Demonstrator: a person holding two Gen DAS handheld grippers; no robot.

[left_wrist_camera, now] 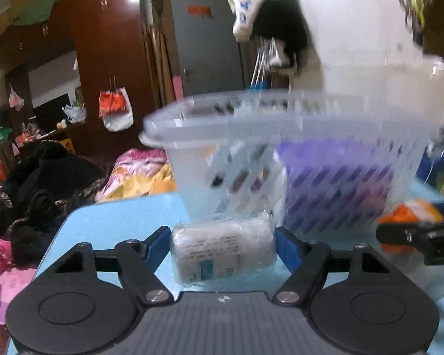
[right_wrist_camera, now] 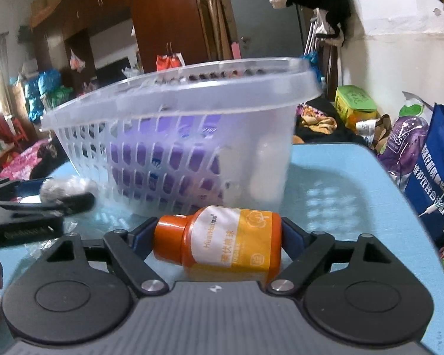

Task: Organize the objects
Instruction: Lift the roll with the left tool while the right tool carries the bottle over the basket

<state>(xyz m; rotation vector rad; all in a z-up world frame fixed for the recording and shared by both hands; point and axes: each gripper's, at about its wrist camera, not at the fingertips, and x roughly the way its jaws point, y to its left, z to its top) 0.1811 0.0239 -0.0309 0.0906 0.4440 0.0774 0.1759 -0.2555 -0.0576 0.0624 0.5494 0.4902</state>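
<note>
Cluttered bedroom: wardrobe (left_wrist_camera: 109,53), bedding (left_wrist_camera: 139,174).

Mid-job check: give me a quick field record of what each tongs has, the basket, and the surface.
left tongs: shut on white wrapped packet
right tongs: shut on orange bottle, lying sideways, cap toward the left
basket: clear slotted plastic, upright on table, ahead of both tongs
basket contents: purple item; rest unclear
table: light blue
both items: not yet in basket

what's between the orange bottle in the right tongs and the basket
Only a short bare strip of blue table, seen in the right wrist view. The orange bottle lies sideways just before the clear basket.
</note>
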